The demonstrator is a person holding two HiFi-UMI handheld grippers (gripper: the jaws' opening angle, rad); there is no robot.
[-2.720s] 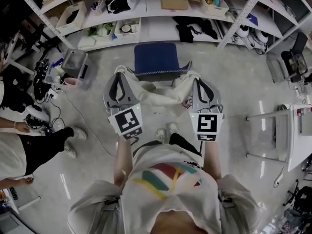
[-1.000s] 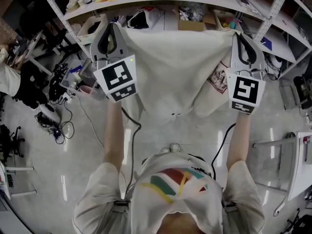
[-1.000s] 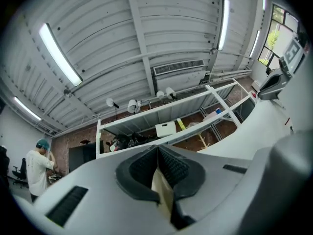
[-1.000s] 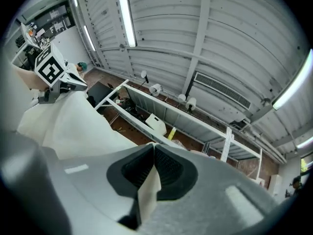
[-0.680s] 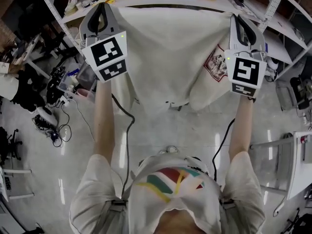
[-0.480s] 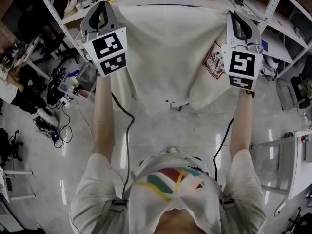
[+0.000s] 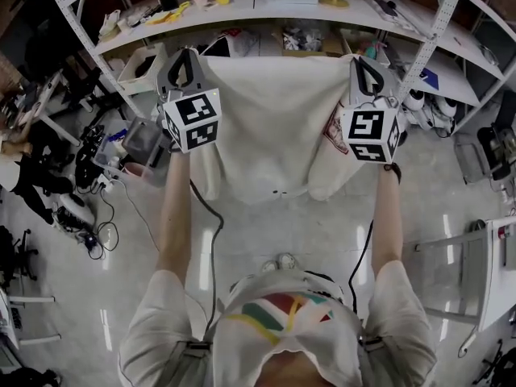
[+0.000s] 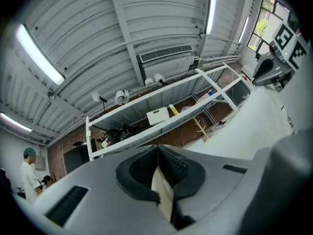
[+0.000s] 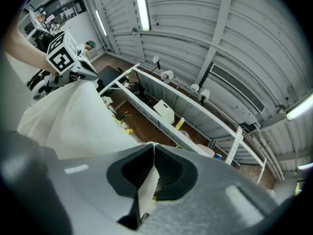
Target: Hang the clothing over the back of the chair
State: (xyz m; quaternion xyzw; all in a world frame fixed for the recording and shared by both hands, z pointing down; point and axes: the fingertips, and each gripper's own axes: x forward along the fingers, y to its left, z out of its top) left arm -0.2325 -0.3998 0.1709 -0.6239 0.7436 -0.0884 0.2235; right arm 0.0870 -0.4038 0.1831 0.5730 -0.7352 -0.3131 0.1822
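A cream T-shirt (image 7: 270, 115) with a small red print (image 7: 331, 136) hangs spread out between my two grippers, in front of the shelves. My left gripper (image 7: 186, 55) is shut on its left top corner. My right gripper (image 7: 364, 60) is shut on its right top corner. In the left gripper view the left gripper (image 8: 157, 149) pinches a fold of cream cloth (image 8: 163, 196), and the shirt (image 8: 264, 126) runs off to the right. In the right gripper view the right gripper (image 9: 153, 149) pinches cloth (image 9: 148, 186), and the shirt (image 9: 73, 116) spreads left. The chair is hidden behind the shirt.
Metal shelves (image 7: 266, 6) full of boxes and small items stand just beyond the shirt. A grey box (image 7: 145, 139) and cables (image 7: 97, 216) lie on the floor to the left. A white frame (image 7: 468, 264) stands at the right. My feet (image 7: 282, 263) are below.
The shirt was lifted from low by the blue chair up high. In the last half second both grippers sank and drew slightly together, the shirt still stretched between them.
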